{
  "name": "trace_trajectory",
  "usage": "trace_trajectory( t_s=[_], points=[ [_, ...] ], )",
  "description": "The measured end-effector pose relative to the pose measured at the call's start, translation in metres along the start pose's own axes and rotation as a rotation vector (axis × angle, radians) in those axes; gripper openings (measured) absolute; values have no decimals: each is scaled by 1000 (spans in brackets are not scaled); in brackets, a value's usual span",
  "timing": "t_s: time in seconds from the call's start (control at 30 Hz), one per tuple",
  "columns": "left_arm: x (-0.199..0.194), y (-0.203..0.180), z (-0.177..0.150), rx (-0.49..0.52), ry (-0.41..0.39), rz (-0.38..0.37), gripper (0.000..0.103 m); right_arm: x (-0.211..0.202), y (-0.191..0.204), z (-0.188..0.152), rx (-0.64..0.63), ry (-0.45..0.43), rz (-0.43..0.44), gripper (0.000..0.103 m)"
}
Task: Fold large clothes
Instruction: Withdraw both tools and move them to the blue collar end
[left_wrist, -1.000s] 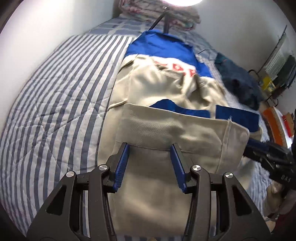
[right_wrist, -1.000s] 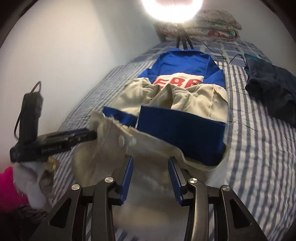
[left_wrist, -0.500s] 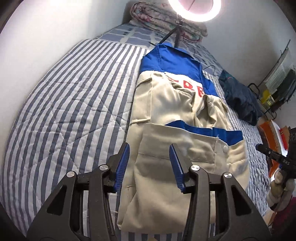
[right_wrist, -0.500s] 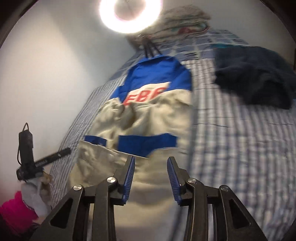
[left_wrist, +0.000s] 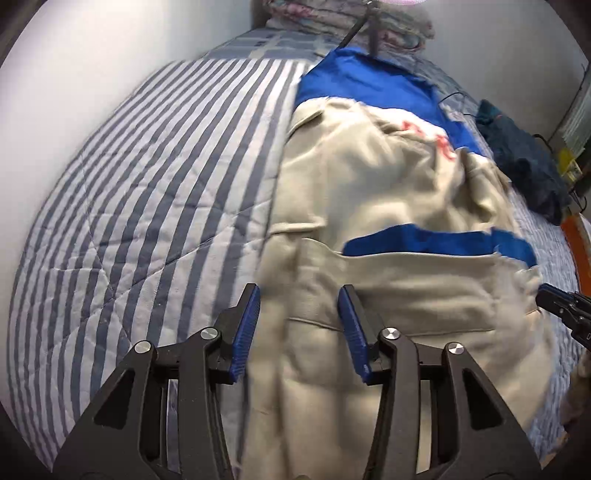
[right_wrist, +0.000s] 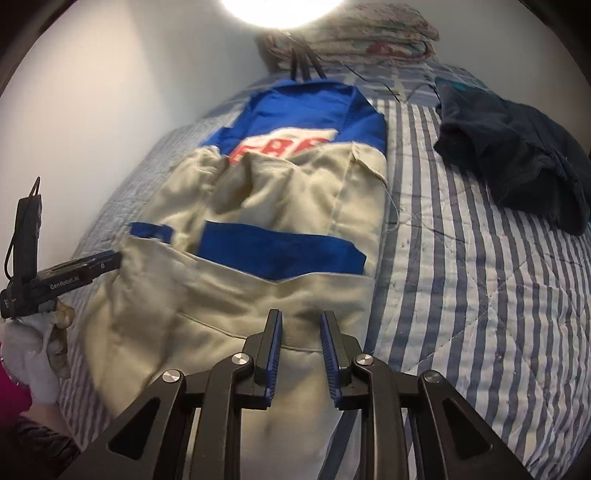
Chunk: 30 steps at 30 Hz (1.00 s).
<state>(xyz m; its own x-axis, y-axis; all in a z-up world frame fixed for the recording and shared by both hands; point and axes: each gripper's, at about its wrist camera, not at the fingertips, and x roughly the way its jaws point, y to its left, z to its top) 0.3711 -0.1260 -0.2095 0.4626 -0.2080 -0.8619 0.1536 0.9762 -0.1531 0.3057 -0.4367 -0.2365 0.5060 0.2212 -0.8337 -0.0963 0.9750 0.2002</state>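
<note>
I count one jacket (left_wrist: 388, 229), beige with blue yoke and a blue band, lying lengthwise on the striped bedspread (left_wrist: 147, 192), collar end toward 12 o'clock. Red lettering is partly covered by folded beige cloth.

Left gripper (left_wrist: 298, 328): fingers spread wide, nothing between them, over the jacket's near beige edge at 6 o'clock. From the right wrist camera I see it at 9 o'clock, its tip at the jacket's left edge.

Right gripper (right_wrist: 300, 354): fingers at a narrower gap, parted, beige cloth visible beyond them; I can't tell whether they touch it.

One dark navy garment (right_wrist: 517, 155) sits at 2 o'clock, apart from the jacket. One folded floral blanket (right_wrist: 369, 40) at 12, by one ring light (right_wrist: 280, 11).
</note>
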Motion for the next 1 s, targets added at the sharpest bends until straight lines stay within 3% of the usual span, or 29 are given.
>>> trace_trajectory(
  t_s=[0.17,0.27,0.37,0.43,0.5,0.73,0.83,1.0],
  points=[
    [-3,5,2,2,-4,-7,54,14,5,0,-44,31,-45,20],
    [-14,8,6,17,-19,-44,53,4,0,2,-17,17,-14,23],
    [-31,13,17,-2,-28,-124,53,-12,1,3,-44,-28,-41,32],
    [-45,13,27,17,-58,-140,53,-26,1,5,-66,-73,-59,40],
    [-58,12,41,50,-82,-160,53,-42,-1,11,-74,-115,-66,42],
    [-69,12,112,92,-115,-208,54,-73,-7,65,-143,-169,-82,56],
    [-49,11,154,77,-97,-259,60,-71,-16,98,-151,-164,-40,60],
    [-3,9,208,89,-93,-257,60,-42,-41,151,-128,-154,-28,60]
  ],
)
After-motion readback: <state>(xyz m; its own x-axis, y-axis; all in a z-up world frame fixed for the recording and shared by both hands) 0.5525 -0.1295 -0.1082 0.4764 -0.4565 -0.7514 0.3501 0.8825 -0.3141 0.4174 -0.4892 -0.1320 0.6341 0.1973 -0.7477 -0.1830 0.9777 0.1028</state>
